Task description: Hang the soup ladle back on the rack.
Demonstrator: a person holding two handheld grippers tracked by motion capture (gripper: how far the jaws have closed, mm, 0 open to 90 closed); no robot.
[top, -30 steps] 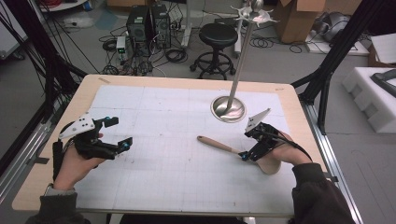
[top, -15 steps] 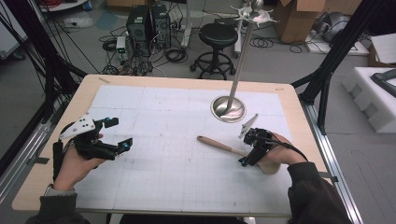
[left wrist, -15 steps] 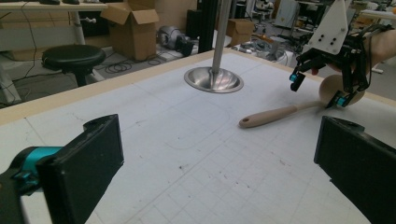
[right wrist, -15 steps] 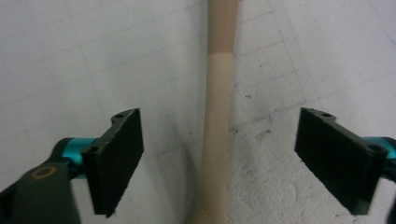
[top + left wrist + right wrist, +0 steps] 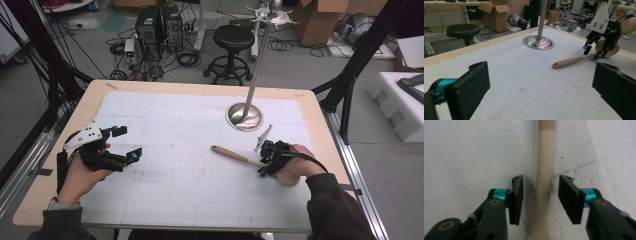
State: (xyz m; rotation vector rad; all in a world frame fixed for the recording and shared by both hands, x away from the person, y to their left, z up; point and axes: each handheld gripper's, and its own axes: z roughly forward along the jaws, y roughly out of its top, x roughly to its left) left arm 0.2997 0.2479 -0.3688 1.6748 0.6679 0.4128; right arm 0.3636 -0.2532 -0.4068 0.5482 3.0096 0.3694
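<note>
A wooden spoon [image 5: 235, 156] lies on the white gridded mat [image 5: 175, 180], its handle pointing left and its head under the person's right hand. My right gripper [image 5: 262, 161] points down astride the handle [image 5: 545, 170]. Its jaws have just been closing with the handle between them. A narrow gap still shows between each pad [image 5: 517, 197] and the wood. In the left gripper view the spoon [image 5: 569, 61] and the right gripper [image 5: 593, 52] lie ahead at the right. My left gripper [image 5: 129, 144] rests at the left of the mat, open and with nothing in it [image 5: 541, 95].
A metal pole on a round dished base [image 5: 244, 116] stands on the mat behind the spoon, also in the left gripper view [image 5: 538, 42]. Past the table's far edge are a black stool [image 5: 234, 37], computers and cardboard boxes. White foam blocks [image 5: 400, 100] lie at the right.
The right gripper has come down over the spoon's handle and its jaws have narrowed around it. The left hand and the spoon have not moved.
</note>
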